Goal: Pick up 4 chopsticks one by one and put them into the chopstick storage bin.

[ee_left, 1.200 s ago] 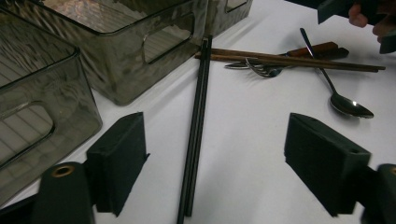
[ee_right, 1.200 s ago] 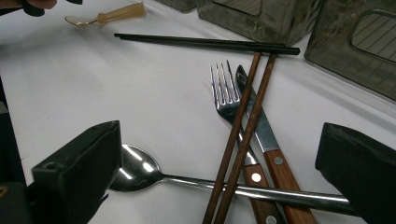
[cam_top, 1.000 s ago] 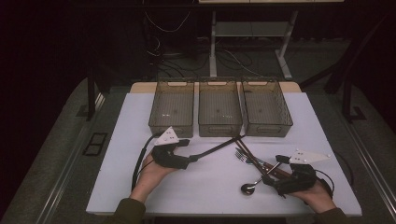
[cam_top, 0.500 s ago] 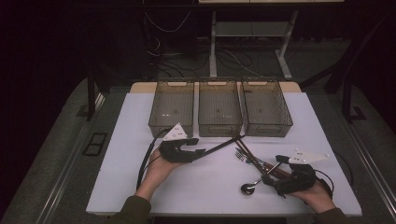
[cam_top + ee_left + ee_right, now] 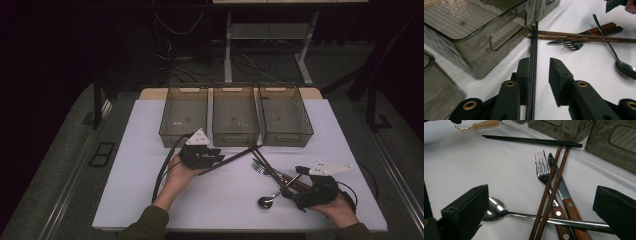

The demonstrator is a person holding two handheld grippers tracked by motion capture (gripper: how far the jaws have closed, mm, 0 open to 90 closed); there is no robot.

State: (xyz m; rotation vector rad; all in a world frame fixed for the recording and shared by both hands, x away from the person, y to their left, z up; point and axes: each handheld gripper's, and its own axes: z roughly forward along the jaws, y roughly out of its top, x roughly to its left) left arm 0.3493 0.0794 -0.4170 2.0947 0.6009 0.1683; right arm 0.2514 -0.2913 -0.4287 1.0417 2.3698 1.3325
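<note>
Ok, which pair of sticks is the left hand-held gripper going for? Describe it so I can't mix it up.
Start at the row of three smoky clear plastic bins at the white table's far side. Just in front of the middle bin lies the pair of thin black chopsticks, between the jaws of the left hand-held gripper. Unlike the brown wooden chopsticks among the cutlery, it is black.

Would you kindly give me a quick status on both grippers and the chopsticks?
Left gripper closing around black chopsticks, one pad touching, gap at the other. Right gripper open over spoon. Brown chopsticks cross fork and knife.

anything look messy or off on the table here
The cutlery is heaped, not sorted: brown chopsticks lie crossed over the fork, knife and spoon, while the three bins look empty.
</note>
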